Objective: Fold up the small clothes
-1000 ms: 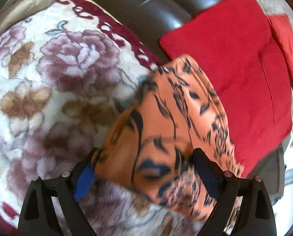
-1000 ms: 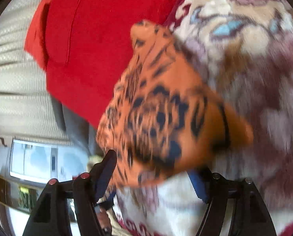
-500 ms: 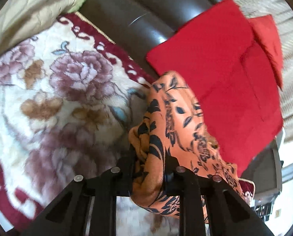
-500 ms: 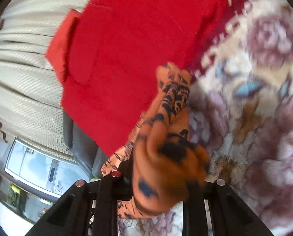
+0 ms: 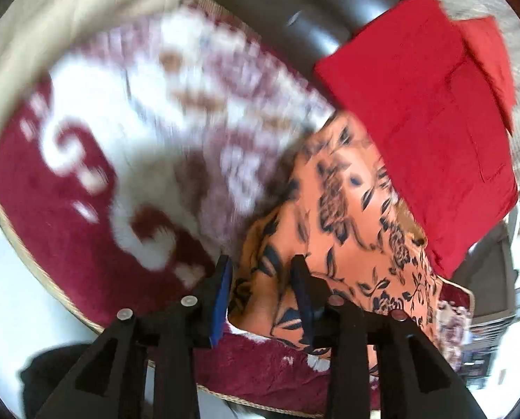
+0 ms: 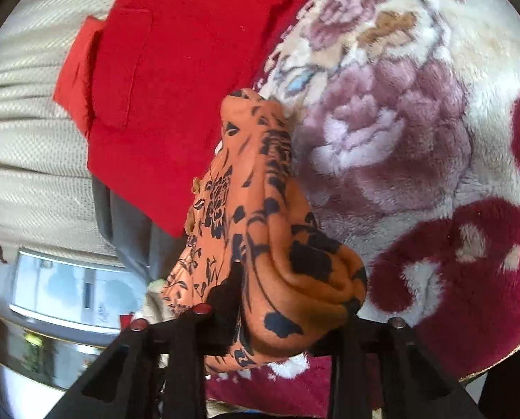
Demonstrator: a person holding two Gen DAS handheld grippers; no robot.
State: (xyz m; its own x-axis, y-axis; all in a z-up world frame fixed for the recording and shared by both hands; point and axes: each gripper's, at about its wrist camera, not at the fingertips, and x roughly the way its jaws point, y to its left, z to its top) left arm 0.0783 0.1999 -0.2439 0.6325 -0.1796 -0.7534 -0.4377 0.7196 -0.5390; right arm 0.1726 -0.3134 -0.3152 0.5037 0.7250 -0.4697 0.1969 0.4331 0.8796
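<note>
An orange cloth with black flower print (image 5: 347,209) lies partly on the floral blanket (image 5: 137,111) beside a folded red garment (image 5: 427,111). My left gripper (image 5: 261,279) stands with a gap between its jaws, and the near edge of the orange cloth lies between and over them. In the right wrist view my right gripper (image 6: 288,300) is shut on a bunched fold of the orange cloth (image 6: 260,188), which hides the right fingertip. The red garment (image 6: 176,63) lies behind it.
The fluffy white, pink and maroon blanket (image 6: 417,104) covers a dark leather sofa (image 5: 295,0). A beige ribbed cover (image 6: 26,139) lies beyond the red garment. A cream cushion (image 5: 50,10) sits at the far left. The blanket's edge and the floor are near me.
My left gripper's jaws have parted from a tight grip and it has swung toward the blanket's near edge. My right gripper keeps its grip and the cloth has steadied.
</note>
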